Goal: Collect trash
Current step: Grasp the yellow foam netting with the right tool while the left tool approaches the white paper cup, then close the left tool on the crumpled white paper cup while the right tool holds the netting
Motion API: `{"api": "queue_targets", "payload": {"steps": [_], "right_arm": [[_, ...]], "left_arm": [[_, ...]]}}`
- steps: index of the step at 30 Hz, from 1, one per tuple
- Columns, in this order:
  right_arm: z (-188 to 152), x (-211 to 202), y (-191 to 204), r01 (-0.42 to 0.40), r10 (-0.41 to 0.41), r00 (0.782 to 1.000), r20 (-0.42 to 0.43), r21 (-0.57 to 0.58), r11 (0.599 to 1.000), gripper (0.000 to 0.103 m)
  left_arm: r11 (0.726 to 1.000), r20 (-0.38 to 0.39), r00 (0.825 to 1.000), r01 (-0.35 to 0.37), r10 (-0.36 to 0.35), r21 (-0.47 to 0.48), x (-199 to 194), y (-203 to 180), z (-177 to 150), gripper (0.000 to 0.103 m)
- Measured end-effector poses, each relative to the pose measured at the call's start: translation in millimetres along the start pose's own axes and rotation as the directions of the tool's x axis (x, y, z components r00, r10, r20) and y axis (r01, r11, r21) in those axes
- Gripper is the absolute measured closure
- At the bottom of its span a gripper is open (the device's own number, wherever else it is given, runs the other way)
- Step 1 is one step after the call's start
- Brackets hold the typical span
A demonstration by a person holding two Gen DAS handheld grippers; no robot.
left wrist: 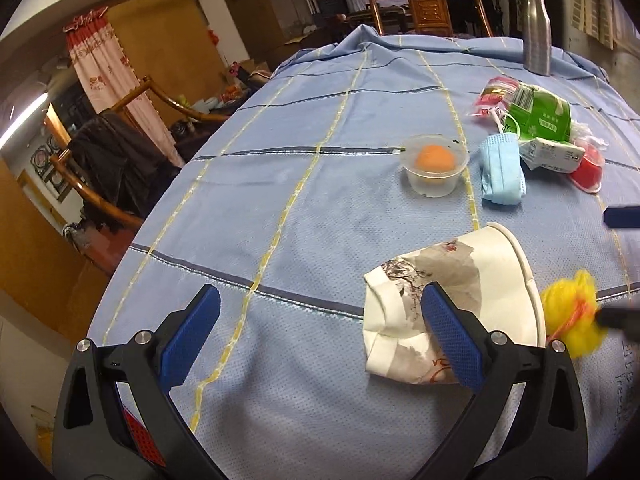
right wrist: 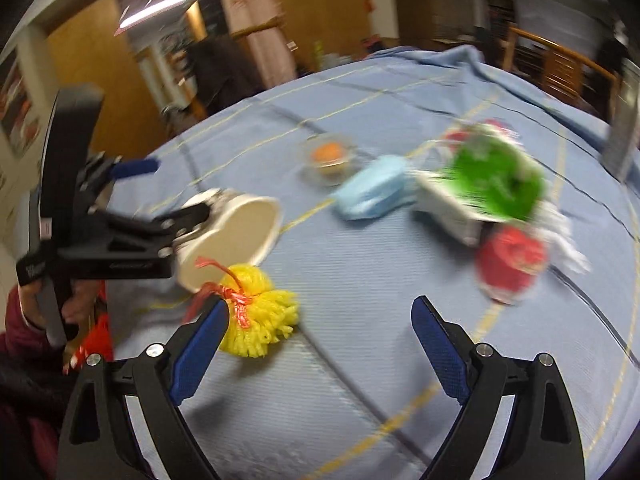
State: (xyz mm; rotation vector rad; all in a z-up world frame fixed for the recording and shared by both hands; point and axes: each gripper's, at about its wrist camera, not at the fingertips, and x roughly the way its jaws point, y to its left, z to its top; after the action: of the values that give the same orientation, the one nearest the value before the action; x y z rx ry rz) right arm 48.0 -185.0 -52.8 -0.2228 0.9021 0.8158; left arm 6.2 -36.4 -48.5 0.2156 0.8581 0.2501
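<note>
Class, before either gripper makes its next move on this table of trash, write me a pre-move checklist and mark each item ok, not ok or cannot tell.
1. Left gripper open: ok.
2. Crushed paper cup between the left fingers: not ok, only one finger overlaps it.
3. Right gripper open: ok.
4. Yellow pom-pom centred in the right gripper: not ok, it sits at one finger.
5. Right wrist view sharp: not ok, blurred.
6. Trash bin located: cannot tell, none in view.

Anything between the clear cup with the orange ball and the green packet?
Yes: the folded blue face mask lies between the clear cup and green packet, clearest in the left wrist view.
</note>
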Motion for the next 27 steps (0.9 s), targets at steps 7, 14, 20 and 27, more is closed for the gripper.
{"api": "queue_targets", "payload": {"steps": [7,14,20,27], "right_arm": [[13.3,24.9,36.1,-0.031,0.028,0.998,-0.047,-0.060,0.998,0.029],[0.1,15.1,25.3,0.034,-0.036,0.999,-0.038,-0.054,0.998,0.071],[-13.0,-6.8,-22.2,0.126,-0.126,0.992,-0.006,0.085,0.988,0.070],[-21.1,-14.9,-52.4,0.130,-0.138,0.990,0.029,0.188,0.974,0.069]], "left_arm": [[1.000,0.018,1.000,-0.004,0.004,0.013,-4.9,0.8,-1.6,0.006],[0.999,0.040,0.999,0.021,-0.022,0.035,-12.0,-5.2,-0.9,0.006],[0.997,0.040,0.998,0.053,-0.055,0.061,-12.9,-19.9,1.2,0.006],[0.997,0.046,0.997,0.054,-0.057,0.062,-14.8,-26.0,6.0,0.006]]}}
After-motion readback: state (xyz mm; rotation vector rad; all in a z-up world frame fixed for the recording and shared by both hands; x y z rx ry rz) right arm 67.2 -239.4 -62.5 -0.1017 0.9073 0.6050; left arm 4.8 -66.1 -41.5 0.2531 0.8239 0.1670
